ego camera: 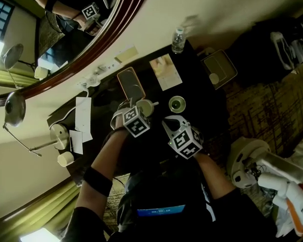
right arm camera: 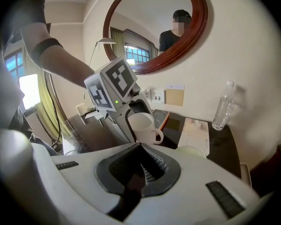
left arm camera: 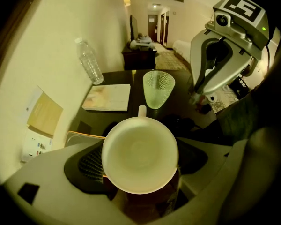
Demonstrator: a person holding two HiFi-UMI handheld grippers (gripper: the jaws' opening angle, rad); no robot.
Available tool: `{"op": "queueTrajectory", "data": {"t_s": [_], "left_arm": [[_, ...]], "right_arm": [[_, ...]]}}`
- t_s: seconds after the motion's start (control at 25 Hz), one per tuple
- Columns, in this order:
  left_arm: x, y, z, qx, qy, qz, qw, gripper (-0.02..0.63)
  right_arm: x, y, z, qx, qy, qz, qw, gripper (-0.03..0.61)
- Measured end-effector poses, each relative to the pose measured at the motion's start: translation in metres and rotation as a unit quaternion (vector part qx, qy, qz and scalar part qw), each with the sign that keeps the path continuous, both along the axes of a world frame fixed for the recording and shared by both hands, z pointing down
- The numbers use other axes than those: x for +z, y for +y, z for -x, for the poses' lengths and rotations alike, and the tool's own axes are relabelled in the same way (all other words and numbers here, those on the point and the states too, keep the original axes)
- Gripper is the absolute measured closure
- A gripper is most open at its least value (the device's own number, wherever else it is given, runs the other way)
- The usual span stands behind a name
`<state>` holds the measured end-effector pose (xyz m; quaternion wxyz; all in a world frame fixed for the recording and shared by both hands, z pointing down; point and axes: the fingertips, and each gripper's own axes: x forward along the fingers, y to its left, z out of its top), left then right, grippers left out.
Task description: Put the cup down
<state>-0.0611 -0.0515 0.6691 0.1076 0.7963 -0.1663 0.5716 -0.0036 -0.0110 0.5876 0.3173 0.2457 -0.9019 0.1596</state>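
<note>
A white cup with its handle pointing away sits between the pads of my left gripper, seen from straight above. The jaws stand wide and close against its sides. In the right gripper view the same cup hangs in the left gripper just over the dark table. In the head view, cup and left gripper are at the table's middle. My right gripper is shut with nothing in it, to the right of the cup.
A pale green glass stands just right of the cup. Behind are an orange-rimmed tray, a booklet and a water bottle by the wall. A desk lamp and papers lie at the left. A mirror hangs above.
</note>
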Motion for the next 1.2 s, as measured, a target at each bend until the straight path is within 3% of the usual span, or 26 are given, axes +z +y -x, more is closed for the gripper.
{"op": "queueTrajectory", "data": {"t_s": [0.52,0.92,1.2], "left_arm": [[-0.033,-0.11,0.065,-0.016,-0.025,-0.05,0.9983,0.186],[-0.019,-0.156,0.085,-0.017,-0.029,-0.042,0.9985,0.186],[-0.002,-0.168,0.088,-0.02,-0.025,-0.034,0.9989,0.186]], "right_arm": [[-0.034,-0.048,0.078,-0.061,-0.037,-0.029,0.997,0.563],[-0.035,-0.066,0.121,-0.099,-0.047,-0.028,0.994,0.563],[-0.023,-0.07,0.127,-0.102,-0.043,-0.021,0.994,0.562]]}}
